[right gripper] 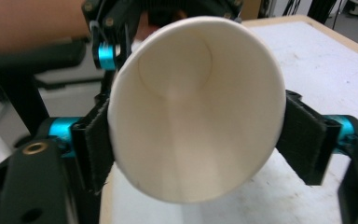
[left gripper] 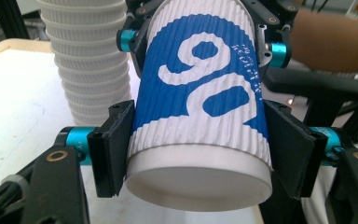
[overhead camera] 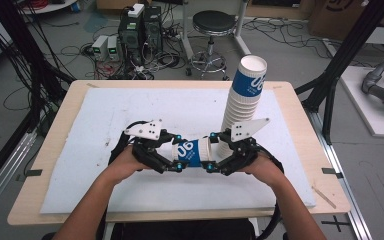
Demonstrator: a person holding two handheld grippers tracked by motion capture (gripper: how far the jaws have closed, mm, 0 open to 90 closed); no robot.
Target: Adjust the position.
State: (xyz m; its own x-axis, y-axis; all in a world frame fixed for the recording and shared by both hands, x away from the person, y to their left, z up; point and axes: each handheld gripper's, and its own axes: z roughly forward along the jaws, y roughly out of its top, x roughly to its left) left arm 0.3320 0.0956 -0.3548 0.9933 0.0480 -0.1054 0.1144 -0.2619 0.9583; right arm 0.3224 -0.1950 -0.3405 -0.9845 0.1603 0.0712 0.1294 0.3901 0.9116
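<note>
A blue-and-white ribbed paper cup [overhead camera: 190, 152] lies level in the air between both grippers, just above the white mat [overhead camera: 130, 110]. My left gripper [overhead camera: 179, 152] is shut on its base end; in the left gripper view the pads [left gripper: 114, 149] press either side of the cup's bottom [left gripper: 198, 179]. My right gripper [overhead camera: 210, 151] is shut on the rim end, and in the right gripper view the cup's open mouth [right gripper: 196, 107] faces the camera between the pads [right gripper: 95, 144]. A tall leaning stack of the same cups [overhead camera: 242, 100] stands just behind the right gripper.
The mat covers most of a wooden table [overhead camera: 300, 130]. Beyond the far edge the floor holds a black stool [overhead camera: 212, 35], computer boxes [overhead camera: 140, 30] and tangled cables. Black frame posts [overhead camera: 340, 65] rise at both sides.
</note>
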